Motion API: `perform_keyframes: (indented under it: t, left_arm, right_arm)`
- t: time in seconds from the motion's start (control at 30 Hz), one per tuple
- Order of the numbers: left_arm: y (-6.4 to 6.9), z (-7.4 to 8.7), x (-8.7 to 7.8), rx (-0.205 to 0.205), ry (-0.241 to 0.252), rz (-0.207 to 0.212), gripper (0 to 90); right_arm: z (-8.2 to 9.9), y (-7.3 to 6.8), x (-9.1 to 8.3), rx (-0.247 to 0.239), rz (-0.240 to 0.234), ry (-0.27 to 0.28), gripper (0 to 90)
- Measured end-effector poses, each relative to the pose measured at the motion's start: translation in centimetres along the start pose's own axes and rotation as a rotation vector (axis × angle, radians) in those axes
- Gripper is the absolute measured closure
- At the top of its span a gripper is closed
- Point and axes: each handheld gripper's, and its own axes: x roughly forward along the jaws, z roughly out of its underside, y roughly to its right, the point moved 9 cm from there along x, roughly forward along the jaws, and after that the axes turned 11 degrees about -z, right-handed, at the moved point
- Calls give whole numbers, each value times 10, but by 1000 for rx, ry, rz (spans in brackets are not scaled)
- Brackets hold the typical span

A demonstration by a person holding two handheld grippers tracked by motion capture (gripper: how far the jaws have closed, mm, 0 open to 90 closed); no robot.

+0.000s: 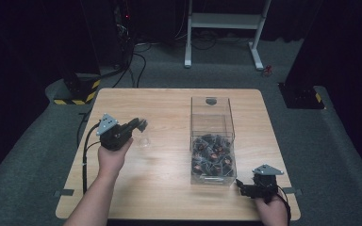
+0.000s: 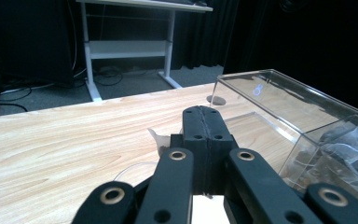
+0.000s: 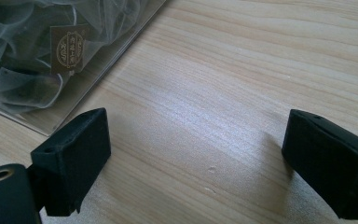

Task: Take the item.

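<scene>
Counter [image 1: 169,188]: box [image 1: 212,117] at right, pouches [image 1: 212,157] in its near end; small bag [image 1: 144,139] left of box, by left gripper [image 1: 141,125].

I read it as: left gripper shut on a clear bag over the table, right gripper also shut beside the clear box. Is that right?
Not quite. The right gripper is open: the right gripper view shows its jaws standing wide apart over bare table. The rest holds: the left gripper is shut on a clear bag, and the clear box sits beside the right gripper.
</scene>
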Motion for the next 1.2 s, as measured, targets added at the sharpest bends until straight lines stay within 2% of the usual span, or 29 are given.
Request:
perform_keyframes:
  t: [0.23,0.73,1.03,1.2]
  left_arm:
    - [-7,4,6,-17,-13,-15,899]
    - [-13,17,16,-20,-60,-30,899]
    - [-14,22,20,-7,-85,-49,899]
    - [-14,27,22,15,-109,-63,899]
  right_arm:
    - [0,0,0,0,0,0,77]
    - [0,0,0,0,0,0,77]
    - [0,0,0,0,0,0,77]
    - [0,0,0,0,0,0,78]
